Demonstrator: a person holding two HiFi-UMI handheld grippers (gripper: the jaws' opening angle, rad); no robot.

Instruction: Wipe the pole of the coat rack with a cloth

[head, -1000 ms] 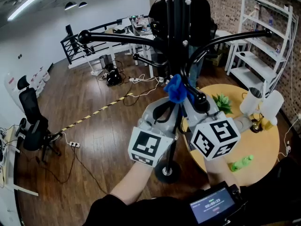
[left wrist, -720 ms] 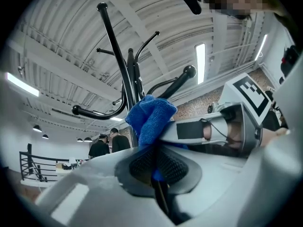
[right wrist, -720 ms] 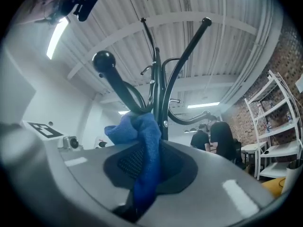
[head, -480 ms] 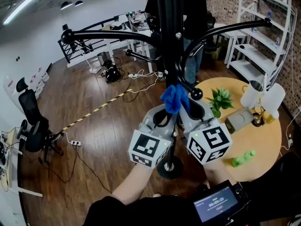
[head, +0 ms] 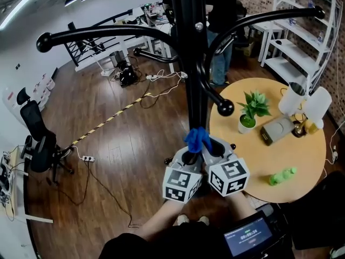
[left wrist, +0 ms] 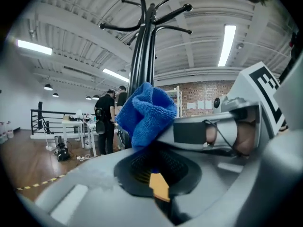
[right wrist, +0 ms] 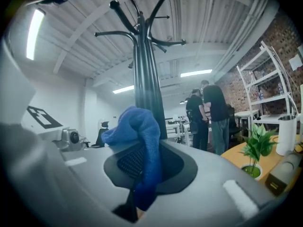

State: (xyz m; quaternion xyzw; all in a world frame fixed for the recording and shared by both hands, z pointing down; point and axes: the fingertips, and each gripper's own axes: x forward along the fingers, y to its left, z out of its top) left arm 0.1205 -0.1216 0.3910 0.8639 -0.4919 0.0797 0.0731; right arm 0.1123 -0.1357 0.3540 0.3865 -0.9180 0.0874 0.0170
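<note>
Okay, the coat rack pole (head: 192,63) is black and upright, its long axis vertical. It stands on the wood floor (head: 124,139) just off the left edge of the round counter (head: 302,161), with curved arms (head: 108,34) branching out near its top. The blue cloth (head: 198,139) is bunched against the pole low down, well below the ball-tipped hook (head: 225,108). It sits between the two grippers, and the bunch points upward from their tips along the pole. The left gripper (head: 188,154) has its jaws clenched together, and the cloth wad rises right at their tip, apparently nipped there. The right gripper (head: 212,149) is clenched on the cloth, with a strip of it hanging down through the seam between the jaws. Both grippers point up at the pole from opposite sides, almost touching each other. Versus the earlier frames, the cloth and both grippers have slid down the pole. A second ago the cloth was right under the ball-tipped hook, and now it is clearly lower, with the same grasp on both sides. On the counter, a potted plant (head: 252,110) is near the left edge, a green bottle (head: 281,176) lies near the front edge, and white jugs (head: 304,100) are at the far right edge. An office chair (head: 36,139) stands far left on the floor.
</note>
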